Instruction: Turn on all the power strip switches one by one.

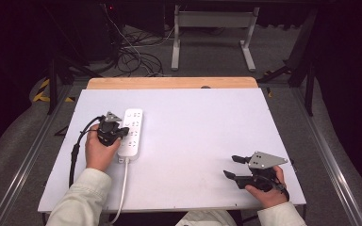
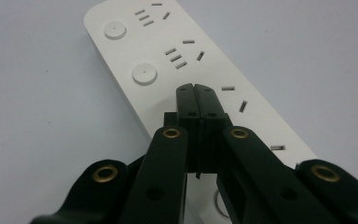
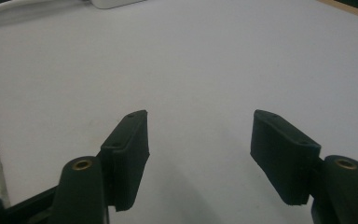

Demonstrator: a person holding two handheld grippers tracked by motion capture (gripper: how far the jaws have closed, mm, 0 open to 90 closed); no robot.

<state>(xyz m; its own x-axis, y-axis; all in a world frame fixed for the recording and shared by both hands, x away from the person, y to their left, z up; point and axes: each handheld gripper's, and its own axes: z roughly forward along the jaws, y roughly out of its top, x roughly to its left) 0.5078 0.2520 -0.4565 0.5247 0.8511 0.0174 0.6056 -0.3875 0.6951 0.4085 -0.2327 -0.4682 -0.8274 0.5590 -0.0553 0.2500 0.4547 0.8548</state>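
Observation:
A white power strip (image 1: 131, 132) lies lengthwise on the left part of the white table, its cord (image 1: 123, 188) running off the near edge. My left gripper (image 1: 121, 133) is shut with nothing between the jaws, and its tips rest over the strip's left side. In the left gripper view the closed tips (image 2: 196, 89) touch or hover just above the power strip (image 2: 177, 56), near a row of sockets and below two round buttons (image 2: 144, 73). My right gripper (image 1: 231, 166) is held low over the near right of the table, open and empty, its pads (image 3: 129, 149) wide apart.
The white table top (image 1: 193, 136) has a wooden strip (image 1: 169, 83) along its far edge. Beyond it are a white desk frame (image 1: 212, 33) and tangled cables (image 1: 132, 56) on the floor. Metal rails (image 1: 28, 155) run along both sides.

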